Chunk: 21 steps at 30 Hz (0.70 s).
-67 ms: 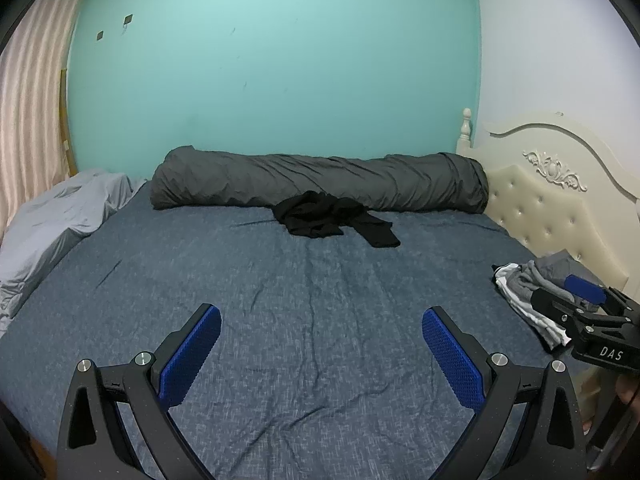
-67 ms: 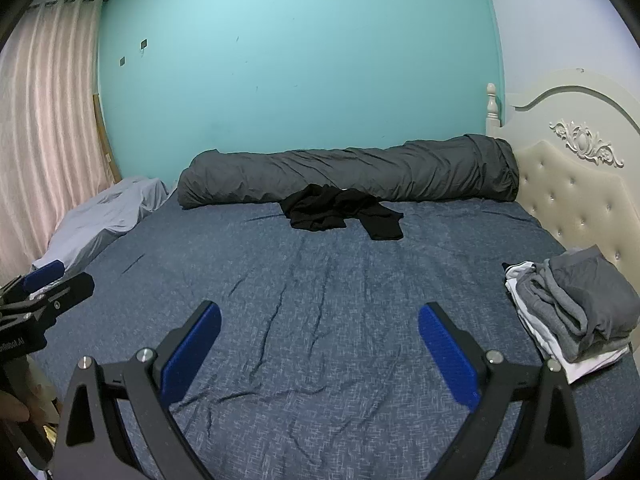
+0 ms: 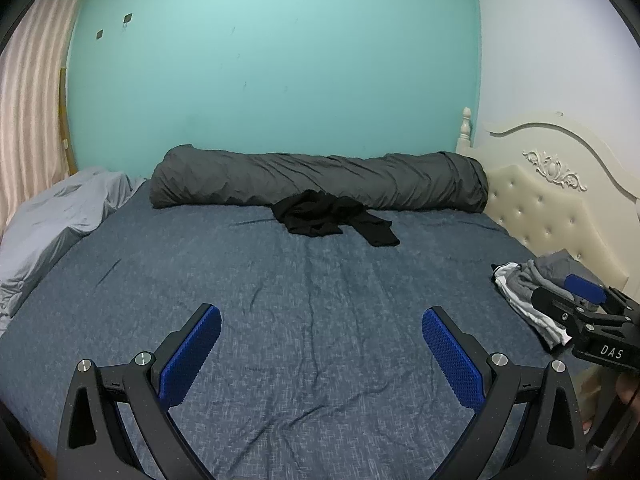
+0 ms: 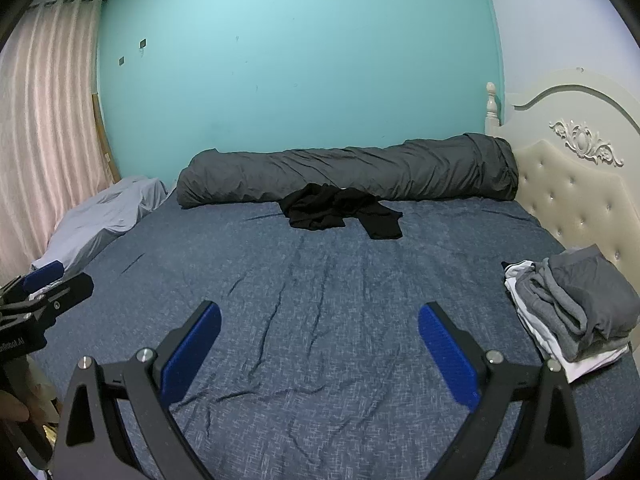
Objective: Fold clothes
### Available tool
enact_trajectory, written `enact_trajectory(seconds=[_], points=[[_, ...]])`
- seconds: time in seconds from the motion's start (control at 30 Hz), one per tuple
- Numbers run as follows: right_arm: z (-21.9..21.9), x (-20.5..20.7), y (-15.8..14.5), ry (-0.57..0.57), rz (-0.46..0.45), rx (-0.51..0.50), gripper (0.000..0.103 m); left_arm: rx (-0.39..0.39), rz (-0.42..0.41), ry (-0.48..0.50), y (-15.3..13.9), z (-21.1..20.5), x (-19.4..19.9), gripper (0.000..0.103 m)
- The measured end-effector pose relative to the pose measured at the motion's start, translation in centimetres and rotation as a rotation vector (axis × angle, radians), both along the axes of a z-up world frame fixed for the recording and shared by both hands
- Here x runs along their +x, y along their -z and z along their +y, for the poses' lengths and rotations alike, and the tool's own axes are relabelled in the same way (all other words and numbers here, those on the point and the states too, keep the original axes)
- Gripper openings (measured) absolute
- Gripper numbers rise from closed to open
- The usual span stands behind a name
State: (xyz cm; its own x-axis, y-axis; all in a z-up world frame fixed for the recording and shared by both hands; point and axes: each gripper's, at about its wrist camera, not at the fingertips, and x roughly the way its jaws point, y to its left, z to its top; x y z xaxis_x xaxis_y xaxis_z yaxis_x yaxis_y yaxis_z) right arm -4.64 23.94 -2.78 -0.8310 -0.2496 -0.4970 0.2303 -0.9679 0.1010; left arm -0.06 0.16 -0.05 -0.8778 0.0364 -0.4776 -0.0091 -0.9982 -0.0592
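Observation:
A crumpled black garment (image 3: 334, 218) (image 4: 342, 210) lies at the far side of the blue bed, against the rolled grey duvet. A stack of folded grey and white clothes (image 4: 572, 308) (image 3: 520, 284) sits at the bed's right edge by the headboard. My left gripper (image 3: 320, 320) hangs open above the near bed, empty, its blue pads wide apart. My right gripper (image 4: 320, 316) is open and empty too, well short of the garment. Each gripper shows at the edge of the other's view: the right gripper (image 3: 580, 304), the left gripper (image 4: 44, 284).
A rolled grey duvet (image 3: 320, 178) runs along the teal wall. A light grey pillow or sheet (image 3: 56, 216) lies at the left. The cream tufted headboard (image 4: 576, 200) bounds the right side; a pink curtain (image 4: 44, 140) hangs at the left. The blue sheet (image 3: 320, 280) is wrinkled.

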Motion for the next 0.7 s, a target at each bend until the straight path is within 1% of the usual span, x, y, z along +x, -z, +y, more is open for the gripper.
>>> enact_trajectory(seconds=[0.17, 0.33, 0.7], points=[[0.29, -0.48, -0.08, 0.001, -0.001, 0.005, 0.100, -0.002, -0.004, 0.005, 0.09, 0.31, -0.12, 0.103], [0.28, 0.15, -0.05, 0.003, 0.006, 0.008, 0.100, -0.004, -0.008, 0.009, 0.19, 0.62, -0.25, 0.103], [0.76, 0.15, 0.14, -0.001, 0.009, 0.000, 0.100, 0.004, -0.009, 0.032, 0.35, 0.74, -0.35, 0.103]])
